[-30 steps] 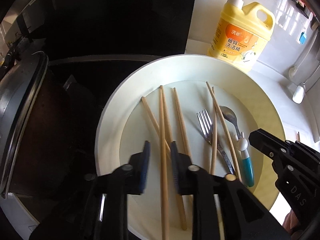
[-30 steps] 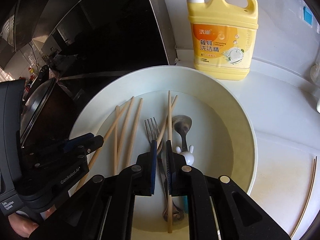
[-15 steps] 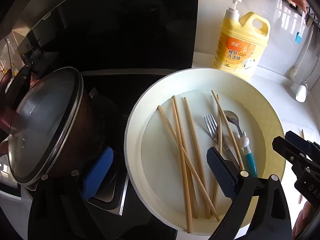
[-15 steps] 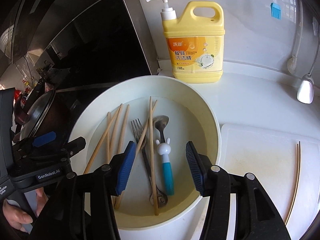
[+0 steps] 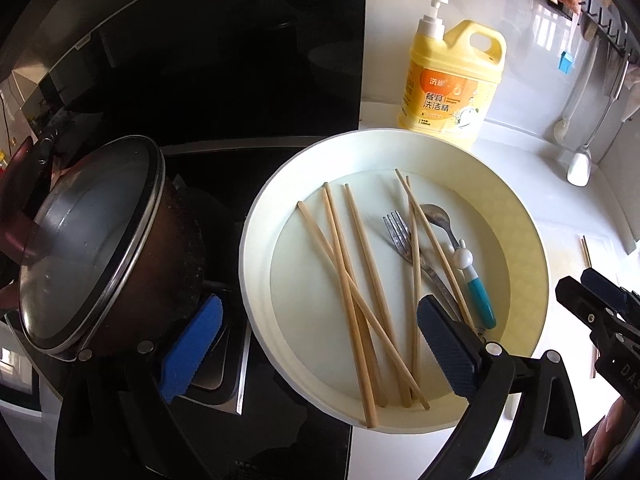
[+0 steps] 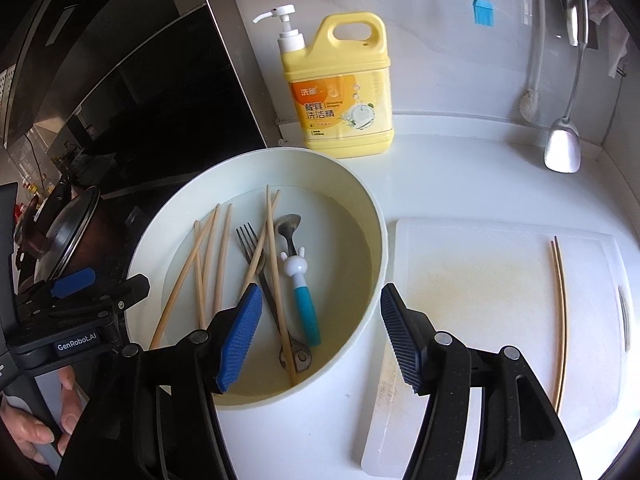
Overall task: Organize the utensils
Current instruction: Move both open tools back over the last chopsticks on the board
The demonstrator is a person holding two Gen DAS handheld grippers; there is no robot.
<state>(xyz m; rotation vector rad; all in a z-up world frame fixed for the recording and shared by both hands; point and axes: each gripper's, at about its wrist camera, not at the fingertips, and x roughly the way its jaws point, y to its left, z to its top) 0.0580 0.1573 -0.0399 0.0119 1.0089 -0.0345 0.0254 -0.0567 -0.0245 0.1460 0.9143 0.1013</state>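
Right gripper (image 6: 320,336), jaws opening and empty, should straddle one wooden chopstick (image 6: 276,272) ahead in the white round basin (image 6: 376,216).

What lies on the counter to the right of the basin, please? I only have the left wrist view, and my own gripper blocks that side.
Observer: A white cutting board lies beside the basin. Two chopsticks rest side by side near the board's right edge.
Operator: Thank you. Is the right gripper carrying anything?
Observer: No, its jaws are opening and nothing is held between them.
Operator: And where does the fork end? My finger covers its handle.
Observer: Its handle ends close to the basin's near wall, with one chopstick lying across it.
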